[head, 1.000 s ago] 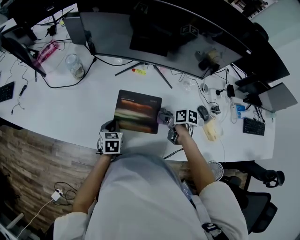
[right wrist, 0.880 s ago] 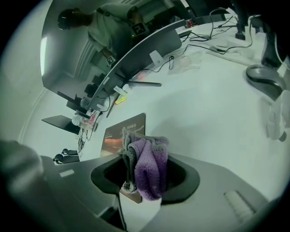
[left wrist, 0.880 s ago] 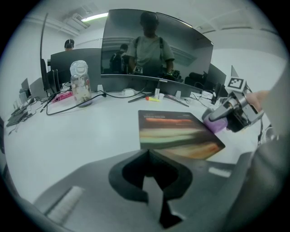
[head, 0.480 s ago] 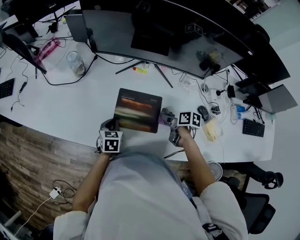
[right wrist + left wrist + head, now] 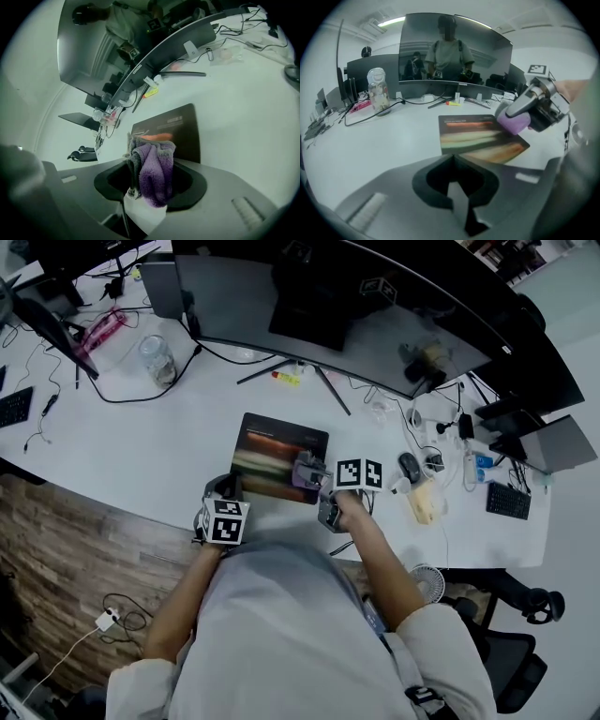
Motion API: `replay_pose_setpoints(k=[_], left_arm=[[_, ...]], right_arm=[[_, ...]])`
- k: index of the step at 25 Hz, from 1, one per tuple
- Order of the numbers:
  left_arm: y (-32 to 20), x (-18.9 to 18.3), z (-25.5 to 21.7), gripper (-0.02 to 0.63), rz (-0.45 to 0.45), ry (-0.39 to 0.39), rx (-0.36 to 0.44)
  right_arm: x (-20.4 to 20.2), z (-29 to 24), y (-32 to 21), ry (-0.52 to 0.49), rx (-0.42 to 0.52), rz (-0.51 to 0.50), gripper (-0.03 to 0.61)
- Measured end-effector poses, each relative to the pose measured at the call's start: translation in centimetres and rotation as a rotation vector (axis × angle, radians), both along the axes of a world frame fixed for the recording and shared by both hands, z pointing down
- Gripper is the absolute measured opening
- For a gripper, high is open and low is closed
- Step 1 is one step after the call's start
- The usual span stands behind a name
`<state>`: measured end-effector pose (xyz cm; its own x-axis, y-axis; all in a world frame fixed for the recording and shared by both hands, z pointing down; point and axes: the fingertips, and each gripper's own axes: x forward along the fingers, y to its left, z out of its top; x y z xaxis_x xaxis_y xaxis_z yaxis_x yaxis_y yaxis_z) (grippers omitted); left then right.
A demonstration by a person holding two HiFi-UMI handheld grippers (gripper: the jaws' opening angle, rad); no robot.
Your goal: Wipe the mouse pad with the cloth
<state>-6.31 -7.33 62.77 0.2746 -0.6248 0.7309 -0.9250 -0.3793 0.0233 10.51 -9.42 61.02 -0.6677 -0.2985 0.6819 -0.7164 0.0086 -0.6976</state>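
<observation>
The right gripper (image 5: pixel 143 206) pinches the bunched purple cloth (image 5: pixel 157 168), which looks soft, light and easily squashed. Just ahead lies the thin, probably slide-prone mouse pad (image 5: pixel 185 126). The left gripper (image 5: pixel 454 187), pressed together on nothing, sits near the pad's corner.

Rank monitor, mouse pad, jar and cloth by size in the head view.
1. monitor
2. mouse pad
3. jar
4. cloth, bunched and partly hidden, so its place below the jar is unsure
</observation>
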Motion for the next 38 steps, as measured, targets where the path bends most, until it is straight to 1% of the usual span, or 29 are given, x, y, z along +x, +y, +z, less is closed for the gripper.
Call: replay_pose_setpoints(k=[2, 3, 8, 14, 17, 20, 26, 32, 36, 38], left_arm=[[0.3, 0.0, 0.0, 0.0, 0.018, -0.021, 0.001], [0.4, -0.1, 0.1, 0.0, 0.017, -0.018, -0.004], [0.7, -1.0, 0.1, 0.0, -0.022, 0.024, -0.027], [0.8, -2.1, 0.1, 0.0, -0.07, 0.045, -0.043], [0.7, -2.5, 0.2, 0.0, -0.084, 0.038, -0.049], [0.6, -2.4, 0.3, 0.0, -0.07, 0.029, -0.055], [0.7, -2.5, 0.4, 0.0, -0.057, 0.023, -0.06], [0.7, -2.3, 0.5, 0.0, -0.044, 0.021, -0.057], [0.6, -2.3, 0.5, 0.0, -0.043, 0.023, -0.058], [0.6, -2.3, 0.5, 0.0, -0.043, 0.023, -0.06]], right_arm=[[-1.6, 0.0, 0.2, -0.014, -0.004, -0.02, 0.199], [-2.3, 0.1, 0.4, -0.018, -0.008, -0.028, 0.199], [-5.7, 0.3, 0.7, -0.044, -0.013, -0.058, 0.199], [-9.9, 0.5, 0.9, -0.045, 0.001, -0.115, 0.199], [-11.6, 0.9, 1.0, -0.037, 0.011, -0.148, 0.199], [-13.0, 1.2, 1.1, -0.041, 0.016, -0.165, 0.199], [-14.7, 1.7, 1.2, -0.065, 0.014, -0.173, 0.198], [-14.8, 1.9, 1.0, -0.077, 0.027, -0.161, 0.196], [-14.8, 1.9, 1.0, -0.037, 0.047, -0.141, 0.195], [-14.8, 1.9, 1.1, -0.012, 0.042, -0.131, 0.195]])
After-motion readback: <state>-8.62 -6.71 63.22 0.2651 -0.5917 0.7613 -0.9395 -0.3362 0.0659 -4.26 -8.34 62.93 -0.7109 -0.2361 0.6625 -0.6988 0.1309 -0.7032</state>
